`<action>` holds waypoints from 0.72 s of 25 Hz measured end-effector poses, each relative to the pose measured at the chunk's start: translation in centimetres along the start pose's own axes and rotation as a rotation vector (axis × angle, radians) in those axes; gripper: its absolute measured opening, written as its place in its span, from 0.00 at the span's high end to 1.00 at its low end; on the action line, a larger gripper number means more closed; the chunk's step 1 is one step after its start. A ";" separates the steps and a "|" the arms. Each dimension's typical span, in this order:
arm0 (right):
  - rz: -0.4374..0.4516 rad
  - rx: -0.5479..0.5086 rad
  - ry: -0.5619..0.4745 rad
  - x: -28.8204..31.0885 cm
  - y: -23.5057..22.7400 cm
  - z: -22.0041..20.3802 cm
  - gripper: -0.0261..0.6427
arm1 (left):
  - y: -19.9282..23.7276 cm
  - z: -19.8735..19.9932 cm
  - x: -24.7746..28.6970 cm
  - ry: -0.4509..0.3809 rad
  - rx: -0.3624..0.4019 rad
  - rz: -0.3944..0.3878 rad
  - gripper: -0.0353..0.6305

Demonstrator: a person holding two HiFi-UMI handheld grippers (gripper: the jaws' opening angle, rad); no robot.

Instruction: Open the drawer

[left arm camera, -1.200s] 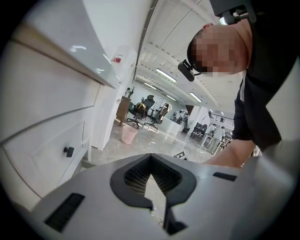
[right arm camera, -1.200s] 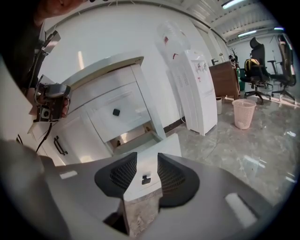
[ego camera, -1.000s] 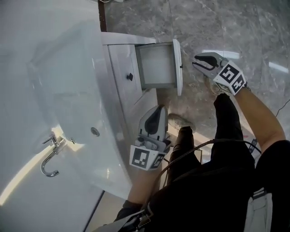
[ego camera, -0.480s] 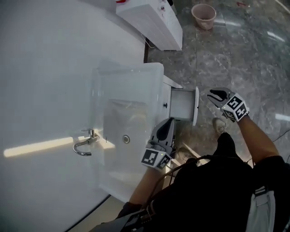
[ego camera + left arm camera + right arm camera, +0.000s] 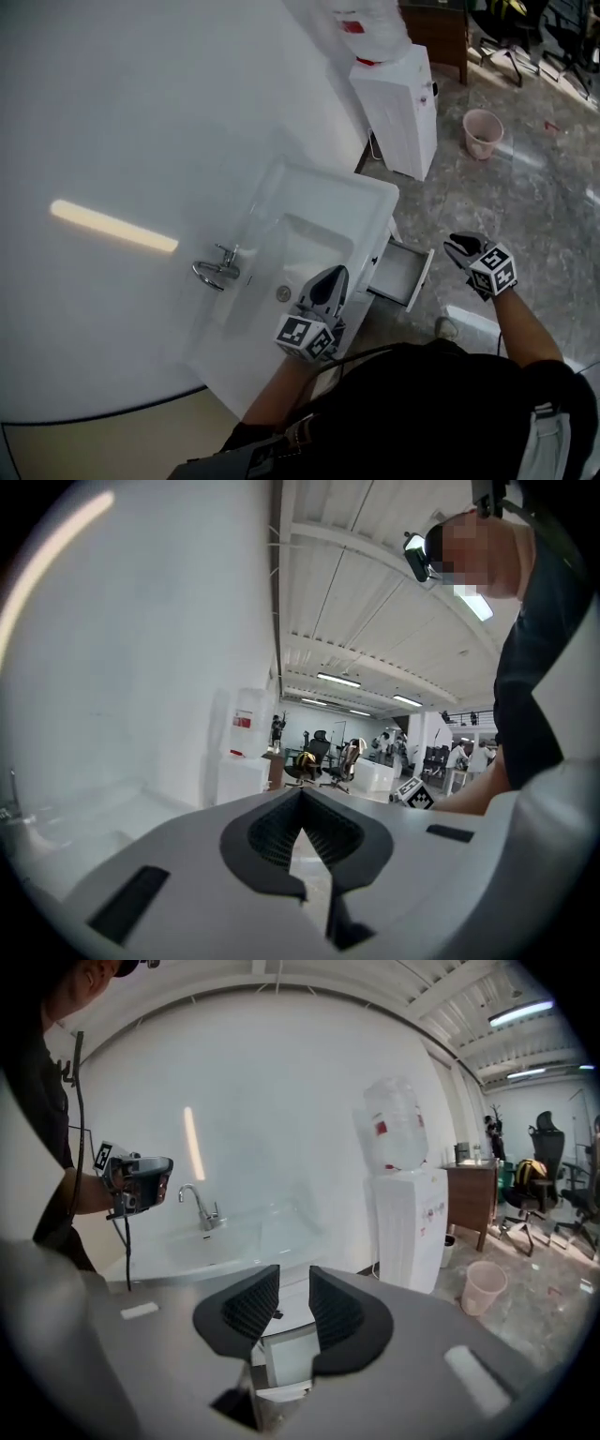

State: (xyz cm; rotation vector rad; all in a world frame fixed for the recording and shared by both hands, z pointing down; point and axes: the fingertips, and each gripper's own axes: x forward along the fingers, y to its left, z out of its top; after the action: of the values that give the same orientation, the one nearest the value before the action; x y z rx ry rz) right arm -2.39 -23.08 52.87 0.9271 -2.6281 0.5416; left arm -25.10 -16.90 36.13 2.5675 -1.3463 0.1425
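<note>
The white drawer (image 5: 405, 273) stands pulled out from the vanity below the basin (image 5: 323, 202). In the right gripper view the drawer (image 5: 286, 1356) shows empty, below and beyond the jaws. My left gripper (image 5: 330, 275) hangs over the basin's front edge, left of the drawer, its tips touching with nothing in them (image 5: 301, 794). My right gripper (image 5: 457, 242) is in the air to the right of the drawer front, apart from it. Its pads (image 5: 330, 1309) stand a narrow gap apart and hold nothing.
A chrome faucet (image 5: 217, 268) sits at the basin's left. A white water dispenser (image 5: 401, 94) stands against the wall beyond the vanity, with a pink bucket (image 5: 482, 132) on the marble floor beside it. Office chairs (image 5: 534, 1180) stand further off.
Both grippers have risen well above the drawer and the head view has pulled back and up. The drawer stays pulled out, and the dispenser and bucket have come into view.
</note>
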 end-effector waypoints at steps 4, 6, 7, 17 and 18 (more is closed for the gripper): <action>0.125 -0.070 0.046 1.2 3.5 2.3 0.82 | 1.6 3.6 -5.2 -0.048 0.050 0.114 0.95; 0.198 -0.090 0.054 2.2 5.0 4.2 0.84 | 2.6 4.8 -8.4 -0.086 0.038 0.224 0.95; 0.239 -0.094 0.057 2.9 5.7 5.3 0.85 | 3.1 5.2 -10.2 -0.105 0.029 0.288 0.95; 0.369 -0.125 0.059 11.2 14.3 13.5 0.96 | 6.9 3.7 -30.6 -0.307 -0.103 0.690 0.95; 0.375 -0.125 0.048 12.2 15.9 14.3 0.96 | 7.4 3.6 -32.9 -0.322 -0.100 0.714 0.95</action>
State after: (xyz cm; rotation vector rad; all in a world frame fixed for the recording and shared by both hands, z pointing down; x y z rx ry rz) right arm -23.97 -24.45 41.10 0.3787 -2.7660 0.4701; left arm -50.05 4.33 27.43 1.9711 -2.2701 -0.2231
